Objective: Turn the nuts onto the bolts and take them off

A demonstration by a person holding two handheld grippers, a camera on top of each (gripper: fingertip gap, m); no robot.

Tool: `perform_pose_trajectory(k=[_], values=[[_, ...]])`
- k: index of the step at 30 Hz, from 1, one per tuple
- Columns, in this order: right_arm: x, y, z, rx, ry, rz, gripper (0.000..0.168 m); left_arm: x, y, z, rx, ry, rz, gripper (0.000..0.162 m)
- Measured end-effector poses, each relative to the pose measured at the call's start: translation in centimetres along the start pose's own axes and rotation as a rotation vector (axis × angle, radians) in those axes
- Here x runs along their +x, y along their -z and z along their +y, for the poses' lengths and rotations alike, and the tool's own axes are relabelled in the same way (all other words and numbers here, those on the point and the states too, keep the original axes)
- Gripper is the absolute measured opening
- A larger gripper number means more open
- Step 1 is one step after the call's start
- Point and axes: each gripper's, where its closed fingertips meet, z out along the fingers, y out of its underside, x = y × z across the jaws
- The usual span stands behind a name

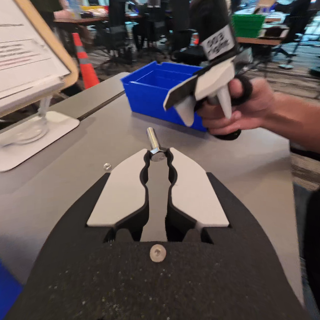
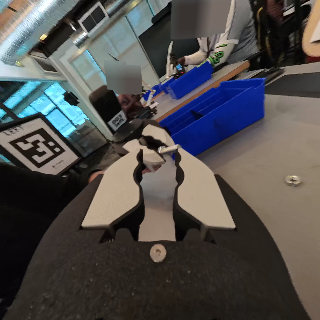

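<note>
Left gripper [image 1: 158, 152] clamps the bolt [image 1: 152, 138]; right gripper [image 2: 158, 155] gapes empty; nut [image 2: 293, 180] beside, blue bin [image 2: 225, 117] beyond.

Even, soft indoor light falls on the matte grey tabletop [image 1: 216, 164], leaving only faint shadows. Backgrounds smear with motion blur; wide-angle distortion bends the edges. Bluish daylight glows through the glass windows [image 2: 52, 103] in the right wrist view.
</note>
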Motion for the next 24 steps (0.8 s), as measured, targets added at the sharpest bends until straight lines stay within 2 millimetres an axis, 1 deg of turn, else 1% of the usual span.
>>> perform_pose_trajectory(k=[2, 5, 6, 8, 9, 11, 13, 15, 17, 20, 22, 24], values=[[0.9, 0.5, -0.1, -0.019, 0.072, 0.083, 0.038, -0.1, 0.4, 1.7, -0.017, 0.006, -0.078, 0.018], [2.2, 0.9, 0.4, -0.109, 0.238, 0.216, 0.042, -0.8, 1.2, 2.6, -0.035, 0.053, -0.146, 0.018], [2.8, 0.9, 0.7, -0.167, 0.312, 0.270, 0.046, -0.9, 1.4, 2.6, -0.029, 0.081, -0.142, 0.018], [4.5, 1.2, 1.1, -0.320, 0.489, 0.382, 0.061, -1.6, 1.7, 2.7, -0.008, 0.148, -0.137, 0.018], [5.4, 1.3, 1.0, -0.400, 0.568, 0.434, 0.063, -1.7, 1.8, 2.8, 0.004, 0.174, -0.119, 0.018], [7.5, 1.3, 0.8, -0.559, 0.667, 0.518, 0.062, -2.1, 1.9, 2.9, 0.036, 0.221, -0.107, 0.018], [9.5, 0.5, 0.8, -0.714, 0.717, 0.524, 0.055, -2.7, 2.1, 3.3, 0.046, 0.263, -0.112, 0.018], [12.3, -0.3, 1.2, -0.865, 0.719, 0.522, 0.054, -3.2, 2.2, 3.4, 0.068, 0.282, -0.124, 0.018], [15.2, -1.0, 2.3, -1.019, 0.676, 0.494, 0.052, -3.6, 2.3, 3.7, 0.082, 0.286, -0.150, 0.018], [18.8, -2.2, 4.3, -1.145, 0.556, 0.474, 0.045, -4.2, 2.1, 4.6, 0.048, 0.286, -0.197, 0.018], [20.2, -2.6, 5.6, -1.198, 0.440, 0.470, 0.040, -4.1, 1.8, 5.0, 0.037, 0.285, -0.191, 0.018], [20.7, -2.8, 6.6, -1.231, 0.359, 0.458, 0.036, -3.8, 1.5, 5.3, 0.025, 0.281, -0.170, 0.018]])
